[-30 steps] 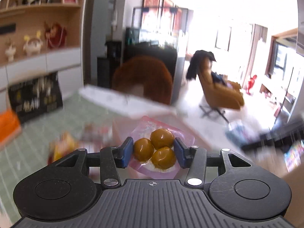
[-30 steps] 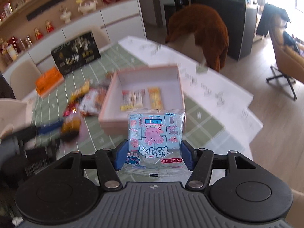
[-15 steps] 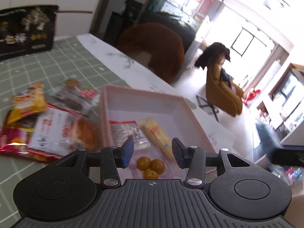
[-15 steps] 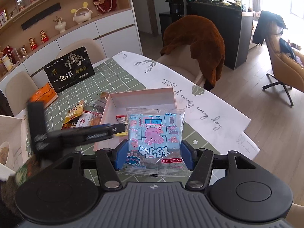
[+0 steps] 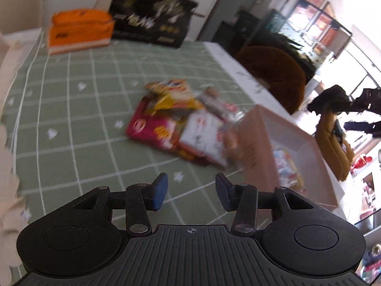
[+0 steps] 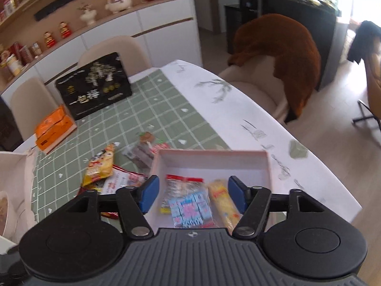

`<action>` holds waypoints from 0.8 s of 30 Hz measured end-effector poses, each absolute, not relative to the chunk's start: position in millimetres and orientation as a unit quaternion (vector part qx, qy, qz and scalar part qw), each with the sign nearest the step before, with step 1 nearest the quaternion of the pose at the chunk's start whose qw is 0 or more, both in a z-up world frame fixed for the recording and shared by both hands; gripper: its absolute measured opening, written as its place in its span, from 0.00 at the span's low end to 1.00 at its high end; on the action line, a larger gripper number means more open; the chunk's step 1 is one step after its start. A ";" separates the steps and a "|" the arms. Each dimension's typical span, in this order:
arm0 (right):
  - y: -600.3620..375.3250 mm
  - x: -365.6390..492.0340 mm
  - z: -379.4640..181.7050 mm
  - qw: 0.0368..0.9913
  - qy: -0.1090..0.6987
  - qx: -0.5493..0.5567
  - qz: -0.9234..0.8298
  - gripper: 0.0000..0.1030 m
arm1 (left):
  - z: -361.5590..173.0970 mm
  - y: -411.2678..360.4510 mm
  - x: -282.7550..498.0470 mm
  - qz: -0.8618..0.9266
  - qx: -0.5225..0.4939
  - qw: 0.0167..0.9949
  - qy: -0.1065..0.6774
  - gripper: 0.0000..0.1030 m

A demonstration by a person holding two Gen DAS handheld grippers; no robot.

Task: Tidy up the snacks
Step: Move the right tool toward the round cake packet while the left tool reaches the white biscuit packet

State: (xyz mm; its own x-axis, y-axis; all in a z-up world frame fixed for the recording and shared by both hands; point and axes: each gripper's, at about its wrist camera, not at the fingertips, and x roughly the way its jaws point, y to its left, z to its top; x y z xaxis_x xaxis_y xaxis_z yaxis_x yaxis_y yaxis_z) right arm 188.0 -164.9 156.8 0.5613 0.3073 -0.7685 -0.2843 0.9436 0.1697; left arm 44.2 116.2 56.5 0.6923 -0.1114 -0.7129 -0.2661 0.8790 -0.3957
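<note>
The right gripper [image 6: 191,196] has just been opening, nothing between its blue pads; the pale-blue cartoon snack packet [image 6: 190,211] lies inside the shallow pink cardboard box [image 6: 212,153]; the left gripper [image 5: 191,191] (also empty) stands spread above the green checked tablecloth [image 5: 78,109], near the blurred heap of snack bags [image 5: 181,121].

I see box [image 6: 268,166] on table [image 6: 147,116], three packets [image 6: 190,205] inside; loose snack pile [image 6: 107,166] just left of it; two cartons [image 6: 95,85] behind.
</note>
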 end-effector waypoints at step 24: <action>37.4 359.2 20.1 0.773 0.596 -0.062 0.209 0.42 | 22.4 162.3 88.8 0.061 -0.296 0.865 0.401 0.48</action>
State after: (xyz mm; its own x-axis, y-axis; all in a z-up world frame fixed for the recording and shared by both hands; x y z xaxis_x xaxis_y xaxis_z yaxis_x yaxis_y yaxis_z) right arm 359.2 37.4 20.1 0.2022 0.2494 -0.9471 -0.3979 0.9046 0.1532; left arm 88.8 162.3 22.4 0.6710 -0.1330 -0.7294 -0.3423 0.8171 -0.4639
